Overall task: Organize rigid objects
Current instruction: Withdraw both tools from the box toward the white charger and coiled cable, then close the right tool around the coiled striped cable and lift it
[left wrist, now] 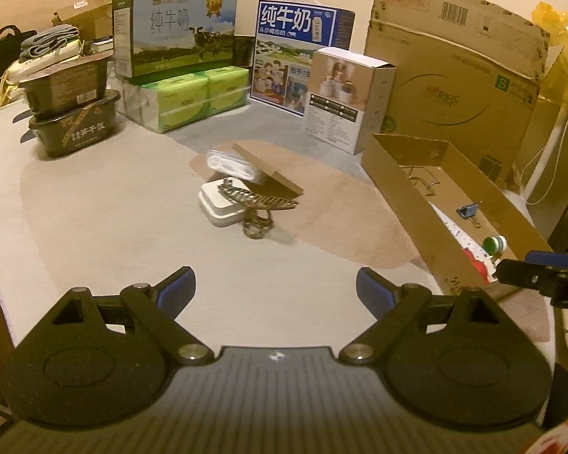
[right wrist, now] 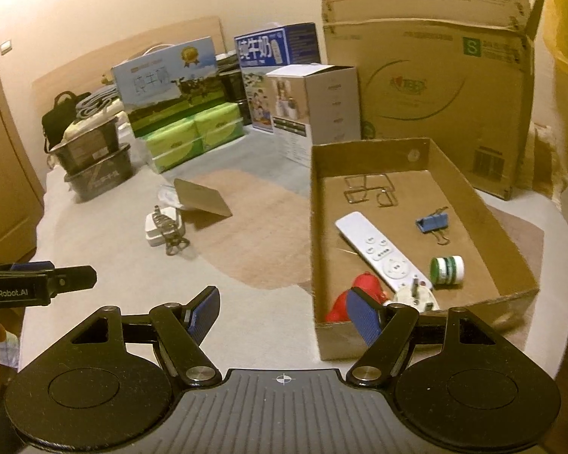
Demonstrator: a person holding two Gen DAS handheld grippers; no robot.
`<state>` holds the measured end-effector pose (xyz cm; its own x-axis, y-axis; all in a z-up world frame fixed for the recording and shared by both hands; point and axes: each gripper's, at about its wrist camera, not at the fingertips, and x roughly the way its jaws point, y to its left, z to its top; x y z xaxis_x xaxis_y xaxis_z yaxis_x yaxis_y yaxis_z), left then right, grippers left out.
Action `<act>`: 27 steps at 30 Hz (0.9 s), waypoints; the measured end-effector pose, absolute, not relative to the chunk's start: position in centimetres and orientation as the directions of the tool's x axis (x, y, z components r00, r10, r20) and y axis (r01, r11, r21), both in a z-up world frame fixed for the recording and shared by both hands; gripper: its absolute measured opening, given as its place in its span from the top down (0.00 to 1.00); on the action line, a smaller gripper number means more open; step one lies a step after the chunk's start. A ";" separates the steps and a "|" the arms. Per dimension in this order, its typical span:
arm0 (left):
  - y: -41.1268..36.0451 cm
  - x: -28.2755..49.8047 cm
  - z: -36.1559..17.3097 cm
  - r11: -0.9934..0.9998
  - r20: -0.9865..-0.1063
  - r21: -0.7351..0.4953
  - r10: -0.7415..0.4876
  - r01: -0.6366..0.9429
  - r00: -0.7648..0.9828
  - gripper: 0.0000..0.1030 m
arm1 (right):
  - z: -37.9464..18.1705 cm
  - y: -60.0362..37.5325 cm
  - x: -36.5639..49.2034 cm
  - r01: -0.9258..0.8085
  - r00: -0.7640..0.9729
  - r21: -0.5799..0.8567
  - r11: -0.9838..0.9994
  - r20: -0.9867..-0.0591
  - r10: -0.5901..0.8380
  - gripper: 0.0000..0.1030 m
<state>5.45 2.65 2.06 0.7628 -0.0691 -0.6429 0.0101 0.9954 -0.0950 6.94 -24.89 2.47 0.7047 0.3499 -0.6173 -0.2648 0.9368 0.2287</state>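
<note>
The biggest thing in front of you is the tall cardboard carton at the back right, standing behind everything else on the grey table. To its left stand the milk cartons on green tissue packs, with a white product box between them and the carton.

Just in front of the carton lies the shallow cardboard tray, open on top. Inside it you have a white remote, a red object at the near wall, a white plug, a green-and-white jar on its side, a blue binder clip and some wire clips at the far end.

Well apart from the tray, out on the middle of the table, a small pile waits: a brown board tilted over a white charger, with a metal hair clip resting against it and a clear packet behind.

Your left gripper hangs over bare table facing that pile, jaws spread wide and holding nothing. Your right gripper is also parted and empty, its right finger in front of the tray's near corner.
</note>
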 end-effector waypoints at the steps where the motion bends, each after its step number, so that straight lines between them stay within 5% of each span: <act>1: 2.9 5.5 2.0 0.995 -0.642 -0.094 -0.070 0.012 0.764 0.12 | 2.4 -24.6 7.1 -0.271 0.703 0.227 0.935 -0.618 0.353 0.29; 27: 11.0 13.4 -1.1 0.985 -0.658 0.044 -0.099 0.169 0.747 0.17 | -1.5 -13.3 15.8 -0.558 0.599 0.124 0.820 -0.624 0.502 0.29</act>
